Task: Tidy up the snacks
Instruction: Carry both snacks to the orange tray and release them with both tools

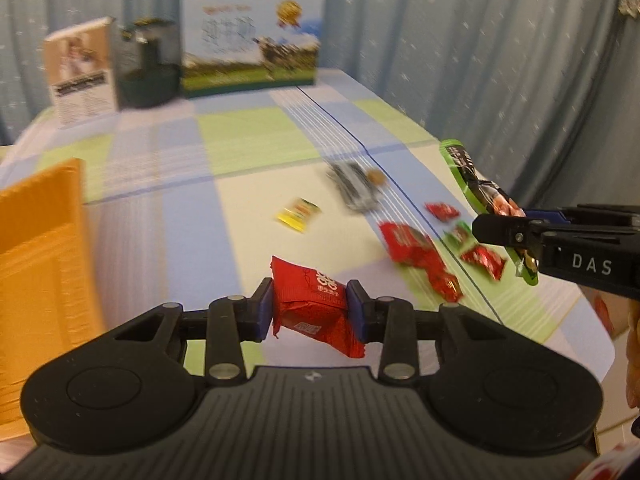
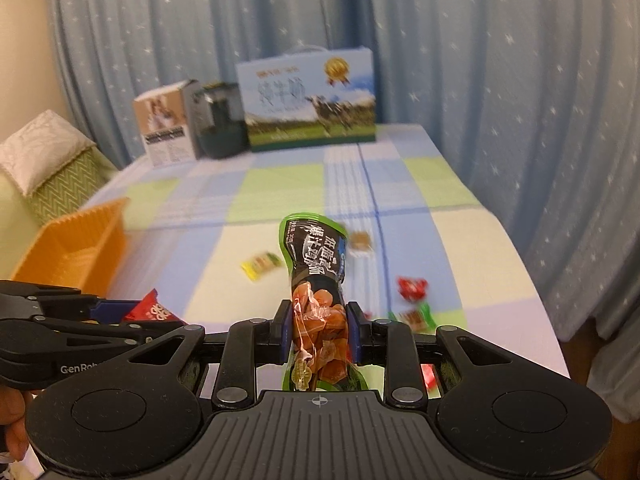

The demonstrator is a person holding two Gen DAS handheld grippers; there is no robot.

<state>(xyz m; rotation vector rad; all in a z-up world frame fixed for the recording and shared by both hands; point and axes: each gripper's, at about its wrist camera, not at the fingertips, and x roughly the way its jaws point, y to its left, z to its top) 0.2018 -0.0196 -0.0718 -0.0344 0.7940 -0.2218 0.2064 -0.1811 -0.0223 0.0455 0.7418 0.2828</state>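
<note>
Pinched in the left gripper (image 1: 311,310), a red candy (image 1: 310,306) hangs above the table (image 1: 248,136); the right gripper (image 2: 318,330) clamps a green-edged pouch (image 2: 316,280). Several snacks lie loose toward 2 o'clock; the orange basket (image 1: 36,248) waits at 9 o'clock, its contents unseen, so much seems left.

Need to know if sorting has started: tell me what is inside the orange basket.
The visible part of the orange basket shows only bare ribbed walls. Its floor and near side are out of view.
</note>
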